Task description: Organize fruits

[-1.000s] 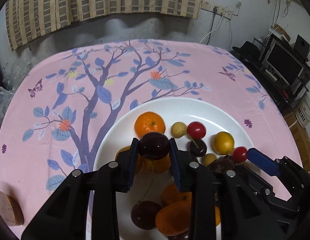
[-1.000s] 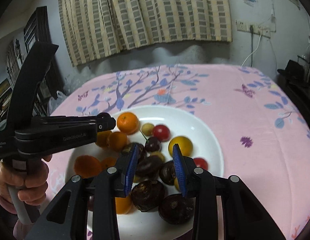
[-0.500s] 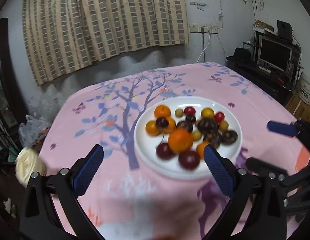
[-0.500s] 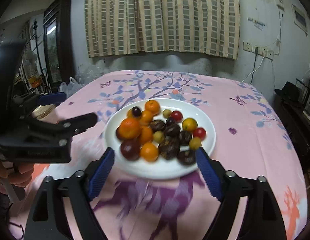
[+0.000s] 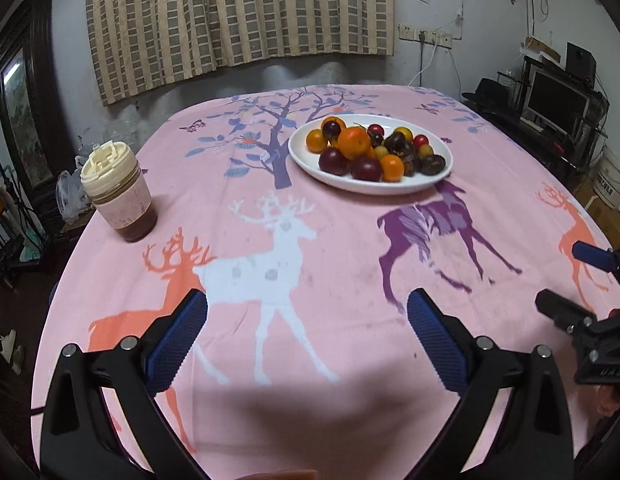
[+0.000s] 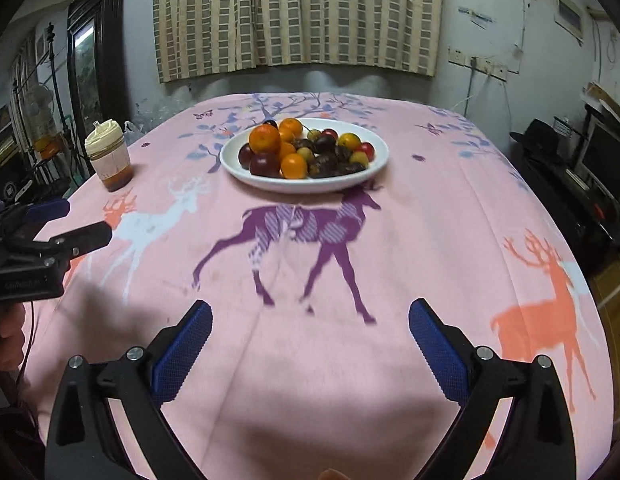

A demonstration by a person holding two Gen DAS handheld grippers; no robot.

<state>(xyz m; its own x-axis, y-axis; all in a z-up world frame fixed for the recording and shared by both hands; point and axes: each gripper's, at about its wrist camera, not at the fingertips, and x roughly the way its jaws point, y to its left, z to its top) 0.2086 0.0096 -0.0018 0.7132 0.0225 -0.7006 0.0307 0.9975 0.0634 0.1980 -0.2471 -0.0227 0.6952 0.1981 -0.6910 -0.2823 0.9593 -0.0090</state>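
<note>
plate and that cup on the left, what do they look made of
Plate: probably glazed ceramic, though melamine would look alike; plain white, smooth, soft sheen on the rim.
Cup: clear glass or plastic, brown contents showing through the base, with a cream matte lid, likely plastic.

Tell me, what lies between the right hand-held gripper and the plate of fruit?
Only bare pink tablecloth printed with deer, in the right wrist view, separates the right hand-held gripper from the plate.
</note>
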